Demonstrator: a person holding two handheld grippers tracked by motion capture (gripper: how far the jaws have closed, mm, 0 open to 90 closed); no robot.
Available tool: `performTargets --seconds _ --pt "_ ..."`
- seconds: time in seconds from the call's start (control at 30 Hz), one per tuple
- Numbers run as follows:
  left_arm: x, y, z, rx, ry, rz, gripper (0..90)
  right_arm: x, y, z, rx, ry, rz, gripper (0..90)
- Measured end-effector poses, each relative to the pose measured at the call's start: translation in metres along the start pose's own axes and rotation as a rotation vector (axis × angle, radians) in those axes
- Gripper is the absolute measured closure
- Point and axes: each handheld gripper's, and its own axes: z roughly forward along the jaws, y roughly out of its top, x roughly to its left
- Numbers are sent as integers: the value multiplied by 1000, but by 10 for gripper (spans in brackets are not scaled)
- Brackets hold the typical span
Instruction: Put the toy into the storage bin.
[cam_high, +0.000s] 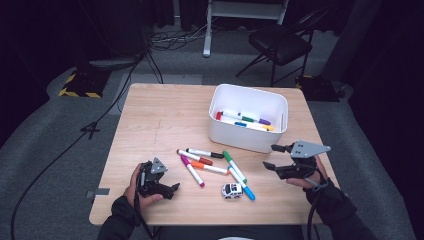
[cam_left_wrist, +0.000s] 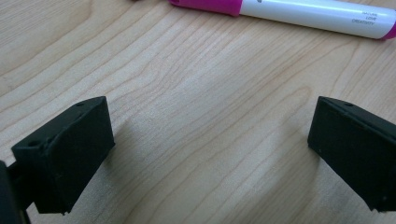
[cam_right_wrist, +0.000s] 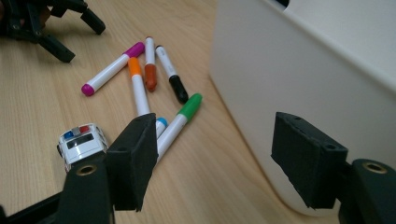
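Several loose markers lie mid-table: magenta (cam_high: 192, 171), orange (cam_high: 209, 167), black (cam_high: 205, 153), green (cam_high: 234, 166) and blue (cam_high: 242, 184). A small toy police car (cam_high: 232, 190) sits beside them. My left gripper (cam_high: 170, 180) rests low on the table at the left, open, with bare wood between its jaws (cam_left_wrist: 210, 149) and the magenta marker (cam_left_wrist: 289, 11) just ahead. My right gripper (cam_high: 273, 157) hovers open beside the white bin (cam_high: 247, 137), empty. In the right gripper view its jaws (cam_right_wrist: 219, 158) frame the bin wall (cam_right_wrist: 303, 79), the green marker (cam_right_wrist: 180, 121) and the car (cam_right_wrist: 81, 142).
The white bin holds several more markers (cam_high: 245, 120) and stands at the table's back right. Off the table's far side are a black folding chair (cam_high: 280, 42), cables on the grey floor and a white stand. The left hand's gripper (cam_right_wrist: 42, 23) appears far off in the right gripper view.
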Motion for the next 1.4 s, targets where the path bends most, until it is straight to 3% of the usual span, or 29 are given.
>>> performTargets --seconds 0.1,0.23,0.5,0.57,0.63,0.83,0.97,1.17,1.3,1.4 --pt "0 0 0 0 0 0 5 7 -12 27 53 32 16 328" --pt "0 0 0 0 -1 0 5 11 -16 54 74 63 36 332" --pt "0 0 0 0 0 -2 5 13 -18 92 100 109 96 362" --pt "0 0 0 0 -1 0 5 13 -19 99 128 87 76 376" --pt "0 0 0 0 0 0 5 12 -21 103 144 78 94 402" --pt "0 0 0 0 0 0 5 12 -22 111 214 44 66 414" --pt "0 0 0 0 0 0 5 8 -26 108 218 88 91 607" --pt "0 0 0 0 0 0 5 3 -32 98 221 106 68 745" --pt "0 0 0 -1 -1 -3 5 0 -38 83 238 138 39 756" --pt "0 0 0 0 -1 -3 5 -4 -43 72 251 134 30 748"
